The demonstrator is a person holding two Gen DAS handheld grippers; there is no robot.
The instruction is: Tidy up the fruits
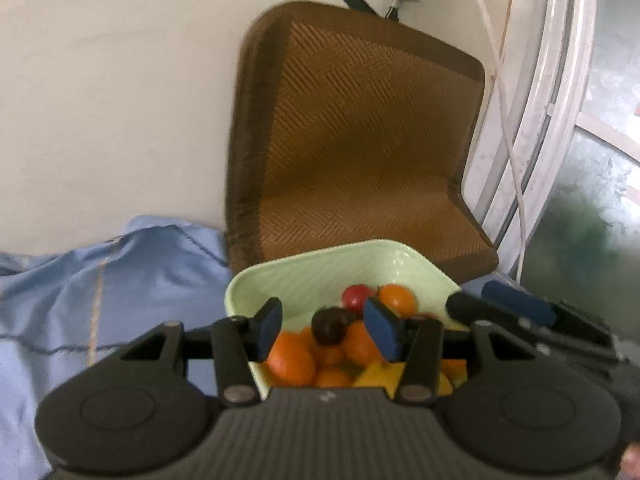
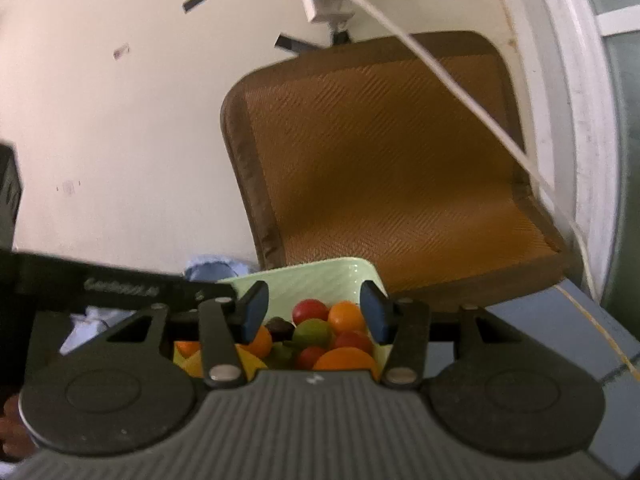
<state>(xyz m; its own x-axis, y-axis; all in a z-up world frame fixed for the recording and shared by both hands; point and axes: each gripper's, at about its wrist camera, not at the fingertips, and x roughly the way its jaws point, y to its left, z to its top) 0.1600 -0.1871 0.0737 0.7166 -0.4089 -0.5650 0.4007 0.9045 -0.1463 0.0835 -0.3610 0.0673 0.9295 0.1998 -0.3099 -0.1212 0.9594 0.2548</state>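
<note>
From the left wrist view, the left gripper [image 1: 326, 326] hangs just above a pale green bowl [image 1: 280, 276] with its blue pads spread wide and nothing between them. The bowl sits on a blue cloth [image 1: 132, 276] and is heaped with small fruits: orange ones [image 1: 290, 358], a dark plum-coloured one [image 1: 329, 325], a red one [image 1: 357, 295] and something yellow [image 1: 380, 374] near the front. Behind the bowl a brown woven seat cushion [image 1: 352, 140] leans against the wall. The other tool's blue-tipped fingers [image 1: 516, 304] reach in at the right edge of the bowl.

From the right wrist view, the right gripper [image 2: 314, 314] is likewise wide open and empty, poised over the same bowl [image 2: 320, 276]. Here the pile shows red [image 2: 309, 310], orange [image 2: 346, 316] and green fruits [image 2: 313, 331] and a dark fruit [image 2: 280, 326] all mixed together. The left tool's black body [image 2: 120, 286] crosses in from the left.

As I read it, the sorting has barely begun, if at all: every fruit I can see lies jumbled in one bowl, neither gripper has picked anything, and no second container appears in either view. Nearly the whole job seems left to do.
</note>
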